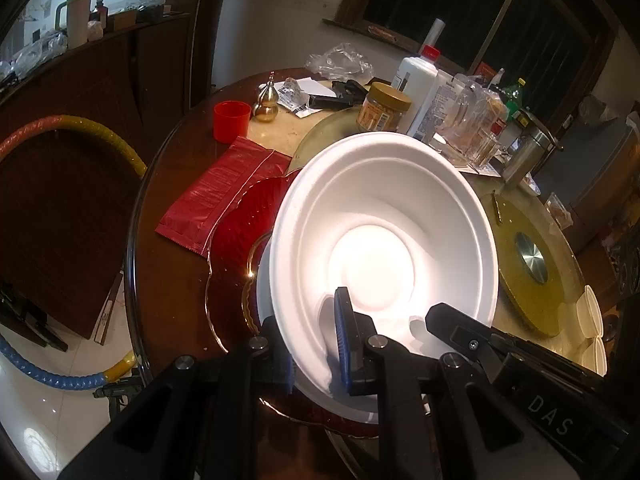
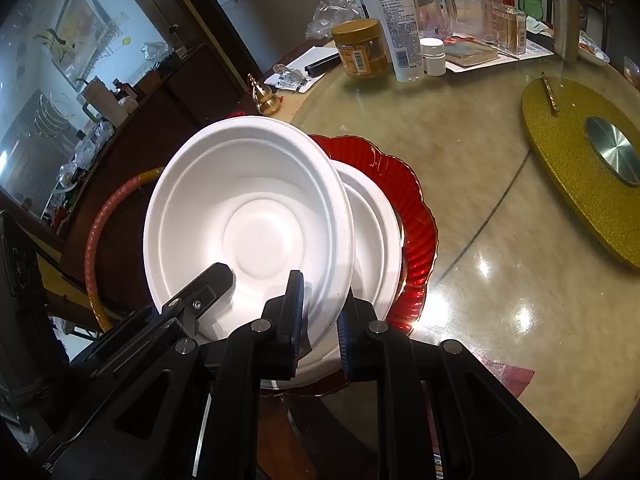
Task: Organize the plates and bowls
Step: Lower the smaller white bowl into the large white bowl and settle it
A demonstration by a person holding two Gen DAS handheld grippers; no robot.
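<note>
two grippers hold one white bowl

the left gripper [image 1: 314,354] pinches the near rim of a white bowl [image 1: 384,232]. one blue pad sits inside the bowl and the other pad sits outside, and they press on the thin wall between them. the right gripper [image 2: 320,322] pinches the same white bowl [image 2: 248,216] on its rim too, one pad inside and one pad outside. in the left wrist view, the black tip of the right gripper pokes in from the right side, just past the left fingers.

the bowl is tilted, with its open side facing the fingers. it is lifted up over a second white bowl [image 2: 372,236], which shows just beyond the right fingers. that second bowl sits on a red plate [image 2: 416,216] with a wavy edge. the red plate lies on the round table [image 2: 480,208].

far past the fingers stand a jar with a gold lid [image 2: 360,48], a white bottle [image 2: 396,20] and a red cup [image 1: 231,120]. a red packet [image 1: 216,192] lies to the left of the bowl.
</note>
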